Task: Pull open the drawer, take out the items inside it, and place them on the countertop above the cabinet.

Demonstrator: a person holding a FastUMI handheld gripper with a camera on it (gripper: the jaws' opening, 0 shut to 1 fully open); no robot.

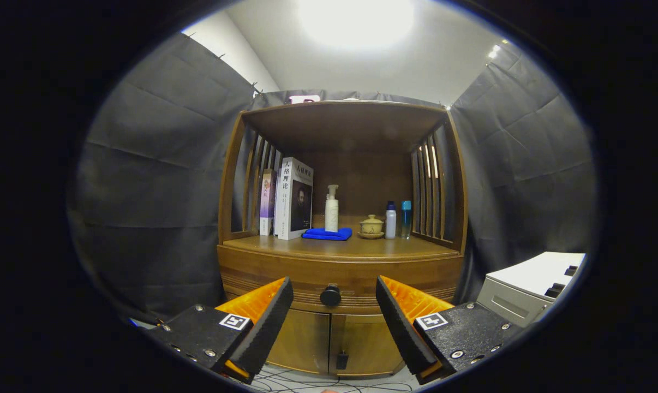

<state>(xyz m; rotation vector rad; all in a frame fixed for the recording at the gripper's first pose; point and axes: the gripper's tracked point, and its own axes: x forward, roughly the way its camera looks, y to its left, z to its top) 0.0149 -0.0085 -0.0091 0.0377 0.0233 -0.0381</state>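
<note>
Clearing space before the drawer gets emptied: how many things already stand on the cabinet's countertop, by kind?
Books: 2
Pump bottle: 1
Slim bottles: 2
Lidded cup on its saucer: 1
Folded blue cloth: 1
Total: 7
The gripper has its fingers open, the drawer knob between them, untouched.

Mount: the fisheye camera is carried on the gripper (334,305), looking forward along its spread fingers.
Facing: the cabinet (340,262) is seen head-on, its drawer knob (330,295) between the fingers.
Height: about drawer level.
Nearness: cabinet near, untouched.
</note>
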